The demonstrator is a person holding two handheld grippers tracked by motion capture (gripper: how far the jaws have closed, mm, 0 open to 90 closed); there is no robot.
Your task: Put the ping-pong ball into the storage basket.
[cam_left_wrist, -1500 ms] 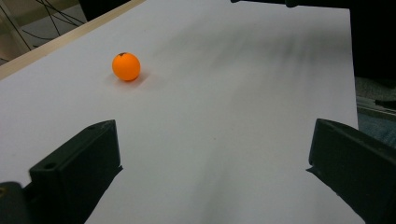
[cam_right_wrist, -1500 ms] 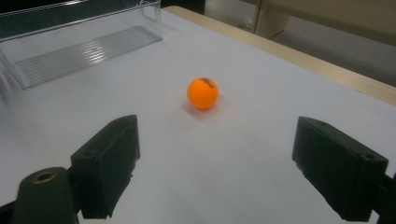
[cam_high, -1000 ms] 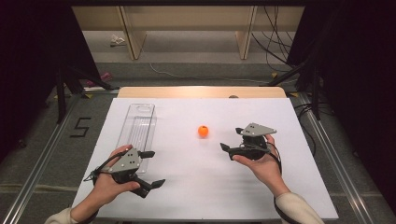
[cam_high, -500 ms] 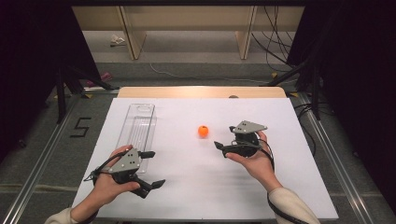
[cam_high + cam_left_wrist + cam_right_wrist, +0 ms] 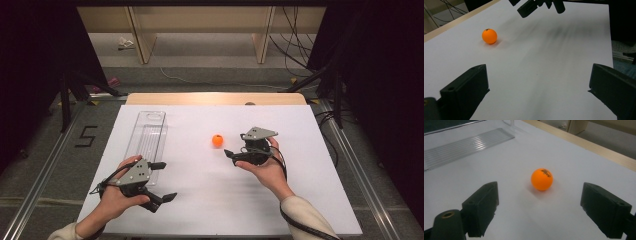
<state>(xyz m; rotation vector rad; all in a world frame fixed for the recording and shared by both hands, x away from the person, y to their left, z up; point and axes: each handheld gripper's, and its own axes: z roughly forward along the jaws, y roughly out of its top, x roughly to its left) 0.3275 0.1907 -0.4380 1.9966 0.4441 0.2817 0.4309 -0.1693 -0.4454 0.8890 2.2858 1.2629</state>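
1. We see an orange ball [image 5: 217, 140] resting on the white table [image 5: 210, 200], near the middle of the surface and apart from both tools.
2. Our right gripper [image 5: 236, 153] is held just beside the ball, on its right in the high view, with the jaws pointing toward it. In the right gripper view the ball [image 5: 542, 179] lies ahead of the two black jaws and between their lines, touching neither; the jaws stand wide apart and hold nothing.
3. Our left gripper [image 5: 162, 181] hovers at the near left part of the table, well apart from the ball. In the left gripper view its jaws are likewise spread wide with bare table between them, and the ball [image 5: 489, 36] appears farther off to the upper left.
4. A clear plastic tray [image 5: 146, 139] lies lengthwise on the left side of the table, its near end just beside the left hand [image 5: 117, 200]; whether hand and tray touch we cannot tell from this angle.
5. Small dark print marks the top of the ball; it is too small for us to read.
6. The right hand [image 5: 267, 170] grips its tool from below and behind.
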